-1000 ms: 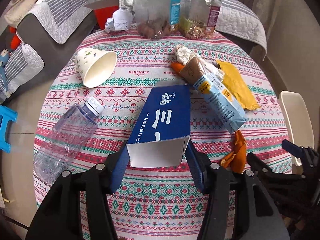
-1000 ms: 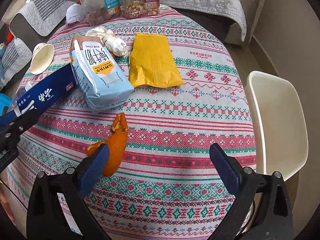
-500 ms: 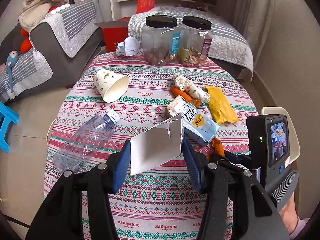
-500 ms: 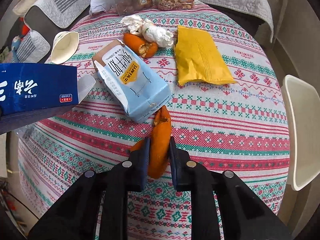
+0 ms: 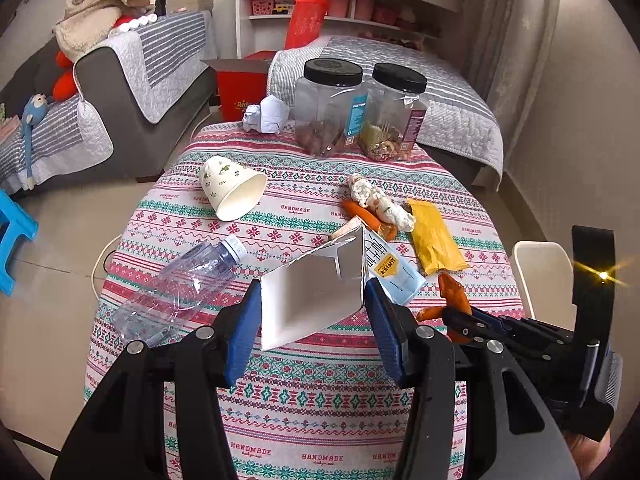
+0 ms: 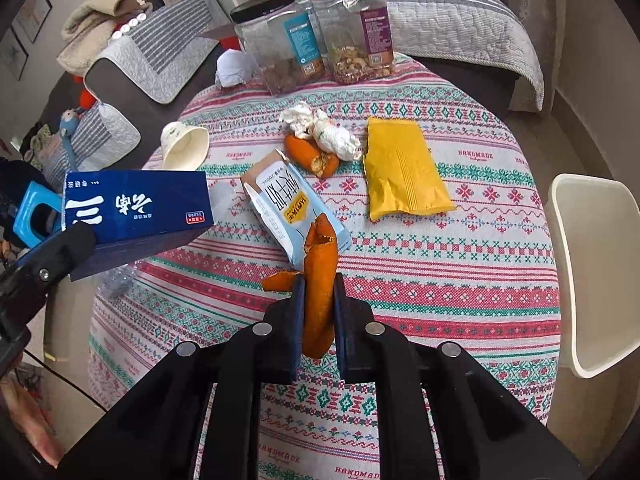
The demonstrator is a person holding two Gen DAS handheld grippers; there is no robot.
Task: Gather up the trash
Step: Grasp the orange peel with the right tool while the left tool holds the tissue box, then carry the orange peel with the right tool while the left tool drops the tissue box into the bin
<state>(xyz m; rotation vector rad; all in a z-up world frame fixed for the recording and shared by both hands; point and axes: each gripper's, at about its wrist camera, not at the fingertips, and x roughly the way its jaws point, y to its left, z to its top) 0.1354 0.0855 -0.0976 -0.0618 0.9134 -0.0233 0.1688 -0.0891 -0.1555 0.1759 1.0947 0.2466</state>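
Two pieces of trash have left the cloth (image 6: 460,280) since a second ago. Left gripper (image 5: 312,316), jaws wide, clamps the blue box (image 5: 316,300), now lifted with its open end facing the camera. Right gripper (image 6: 318,320), then gaping, has closed nearly shut on the peel (image 6: 319,272) and raised it. Bottle (image 5: 176,288) at nine o'clock, carton (image 6: 292,208), wrapper (image 6: 400,168) at one, cup (image 5: 232,186) remain. Judging so, both loads need binning next; no bin shows.

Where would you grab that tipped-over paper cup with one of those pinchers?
A judgement: take the paper cup by its rim. It lies on its side on the tablecloth, open mouth facing the camera side, so one finger of a hand-held gripper could slip inside and the other press the outer wall. Come from the near side, low along the cloth. The tapered body might slip.
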